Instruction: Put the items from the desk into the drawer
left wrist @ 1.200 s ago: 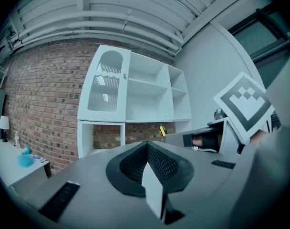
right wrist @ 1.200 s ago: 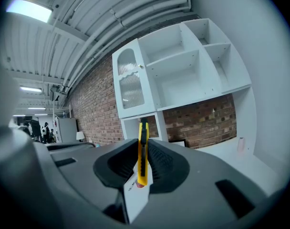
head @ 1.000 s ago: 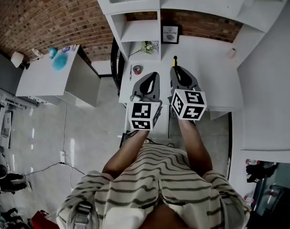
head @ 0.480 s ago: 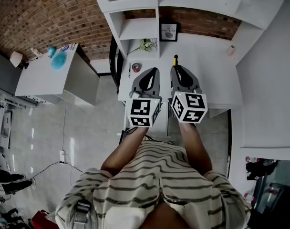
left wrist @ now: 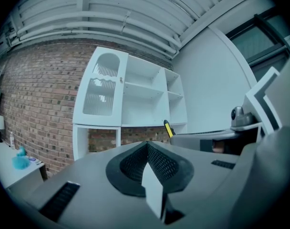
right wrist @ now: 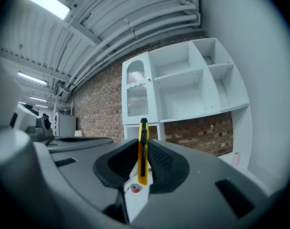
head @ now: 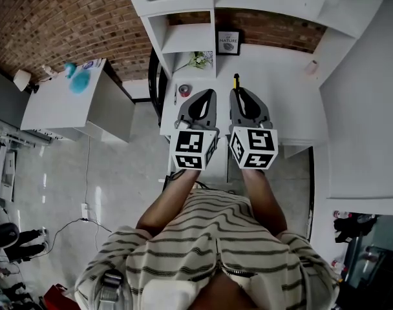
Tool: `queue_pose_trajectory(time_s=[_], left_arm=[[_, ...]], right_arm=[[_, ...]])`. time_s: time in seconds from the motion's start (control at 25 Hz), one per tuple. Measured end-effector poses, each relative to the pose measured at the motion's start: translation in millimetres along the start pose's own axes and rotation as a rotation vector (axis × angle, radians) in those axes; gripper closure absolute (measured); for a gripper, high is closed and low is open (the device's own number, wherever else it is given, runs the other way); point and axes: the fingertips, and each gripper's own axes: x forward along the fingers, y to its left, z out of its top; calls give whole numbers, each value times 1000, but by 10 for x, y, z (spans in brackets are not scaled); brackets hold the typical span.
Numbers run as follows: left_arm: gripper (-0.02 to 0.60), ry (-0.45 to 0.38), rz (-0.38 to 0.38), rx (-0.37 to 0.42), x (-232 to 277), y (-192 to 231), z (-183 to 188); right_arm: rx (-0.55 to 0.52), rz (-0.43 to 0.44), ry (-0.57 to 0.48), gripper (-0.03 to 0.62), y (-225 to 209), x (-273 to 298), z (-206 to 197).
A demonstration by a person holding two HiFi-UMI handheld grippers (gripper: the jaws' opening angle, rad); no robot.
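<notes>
Yellow and black, a knife [right wrist: 143, 147] is clamped between the jaws of the right gripper [right wrist: 144, 168], held on edge with its tip standing clear above the pads. In the head view the knife [head: 235, 81] is seen projecting forward past the right gripper [head: 239, 95], above the white desk [head: 280, 95].

The jaws of the left gripper [left wrist: 147, 151] are pressed together and nothing is held between them. In the head view the left gripper [head: 207, 97] is held just beside the right one, over the left part of the desk, and the marker cubes of both are turned toward the person. From the left gripper view the knife [left wrist: 168, 128] is seen sticking up at the right.

A red tape roll [head: 184, 90] lies on the desk near its left edge, just ahead of the left gripper, with a pen [head: 175, 95] beside it. The tape roll [right wrist: 135, 188] is also seen below the knife in the right gripper view. At the back of the desk a frame [head: 228, 44] is stood against the brick wall [head: 280, 34], with a plant [head: 200, 62] to its left. A small pale cylinder [head: 311, 70] stands at the desk's far right.
</notes>
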Motion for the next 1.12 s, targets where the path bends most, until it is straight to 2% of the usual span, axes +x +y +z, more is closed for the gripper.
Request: queue_pose_trajectory(time_s=[1.12], left_arm=[[577, -12, 31, 27, -35, 31, 31]], right_arm=[[3, -9, 8, 526, 8, -3, -46]])
